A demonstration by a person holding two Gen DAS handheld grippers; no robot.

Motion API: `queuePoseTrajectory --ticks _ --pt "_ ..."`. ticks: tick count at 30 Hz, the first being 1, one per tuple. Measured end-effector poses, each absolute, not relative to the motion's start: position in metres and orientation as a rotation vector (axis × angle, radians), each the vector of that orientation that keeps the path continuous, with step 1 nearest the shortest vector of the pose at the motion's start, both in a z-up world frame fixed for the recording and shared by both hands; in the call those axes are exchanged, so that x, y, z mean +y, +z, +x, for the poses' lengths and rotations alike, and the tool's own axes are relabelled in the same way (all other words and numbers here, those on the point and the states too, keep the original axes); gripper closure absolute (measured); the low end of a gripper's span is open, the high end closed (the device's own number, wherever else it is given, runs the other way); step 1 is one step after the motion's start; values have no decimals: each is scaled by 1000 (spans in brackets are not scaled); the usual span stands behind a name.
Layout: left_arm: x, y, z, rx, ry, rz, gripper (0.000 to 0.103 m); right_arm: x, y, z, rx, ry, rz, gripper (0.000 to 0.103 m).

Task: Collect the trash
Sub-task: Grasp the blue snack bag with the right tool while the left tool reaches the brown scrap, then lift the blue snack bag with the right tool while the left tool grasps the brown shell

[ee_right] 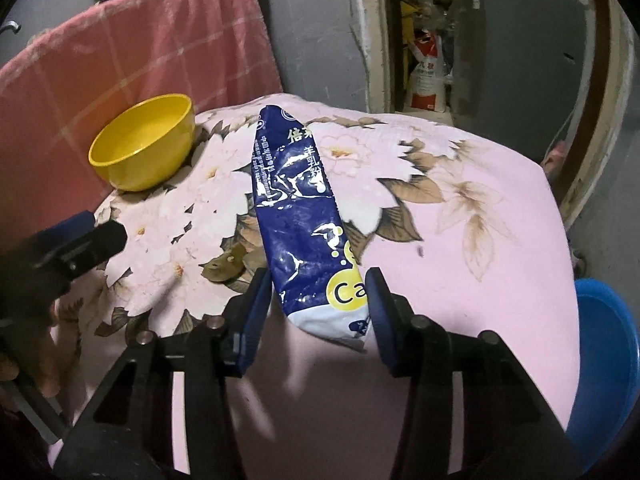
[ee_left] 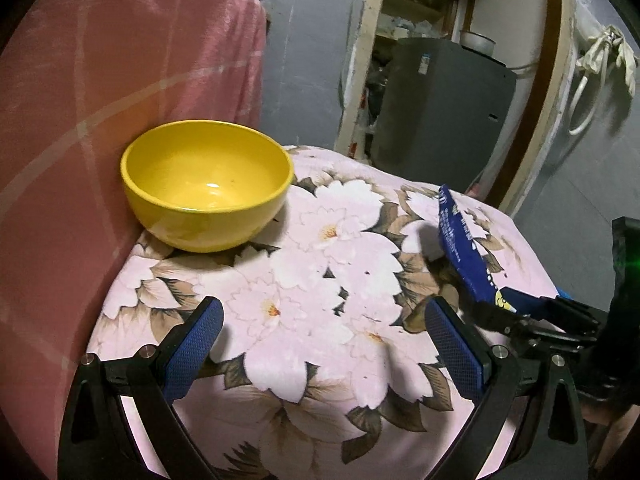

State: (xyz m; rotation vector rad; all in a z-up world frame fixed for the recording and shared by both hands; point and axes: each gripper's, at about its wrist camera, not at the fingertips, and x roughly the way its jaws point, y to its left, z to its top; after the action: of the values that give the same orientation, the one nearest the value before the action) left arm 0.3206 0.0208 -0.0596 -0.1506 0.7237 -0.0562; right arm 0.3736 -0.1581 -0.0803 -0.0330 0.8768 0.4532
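A crumpled dark blue and white powder packet (ee_right: 298, 208) with a yellow "Ca" circle lies lengthwise over the pink floral cloth (ee_right: 460, 240). My right gripper (ee_right: 318, 300) has its blue-padded jaws on either side of the packet's near end, seemingly closed on it. In the left wrist view the packet (ee_left: 466, 252) sticks up at the right, held by the right gripper (ee_left: 516, 310). My left gripper (ee_left: 324, 320) is open and empty above the cloth (ee_left: 320, 280), a short way in front of a yellow bowl (ee_left: 206, 184).
The yellow bowl (ee_right: 144, 144) sits at the cloth's far left, against a pink checked blanket (ee_right: 132, 44). A blue tub (ee_right: 604, 364) stands low at the right. A grey cabinet (ee_left: 440, 112) and a doorway with clutter lie beyond the far edge.
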Motion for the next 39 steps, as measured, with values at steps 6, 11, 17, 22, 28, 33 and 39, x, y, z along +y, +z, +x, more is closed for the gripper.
queuePoseTrajectory --ticks 6,11,17,22,28,33,39 --pt "4 -61 322 739 -108 -119 5 -178 -77 368 862 406 15 49" --pt "-12 -65 328 764 -142 -88 5 -189 -76 364 861 387 38 49" --pt "-26 -73 340 811 -178 -53 32 -196 -76 363 855 382 56 49" --pt "-33 -82 349 866 -223 -46 49 -199 -77 363 848 392 77 49" --pt "-38 -87 358 892 -248 -37 66 -202 -77 362 844 399 89 49" --pt "-40 -88 361 895 -248 -30 77 -203 -77 362 843 405 101 49" --pt "-43 -88 362 891 -261 -11 85 -201 -77 361 846 417 105 49"
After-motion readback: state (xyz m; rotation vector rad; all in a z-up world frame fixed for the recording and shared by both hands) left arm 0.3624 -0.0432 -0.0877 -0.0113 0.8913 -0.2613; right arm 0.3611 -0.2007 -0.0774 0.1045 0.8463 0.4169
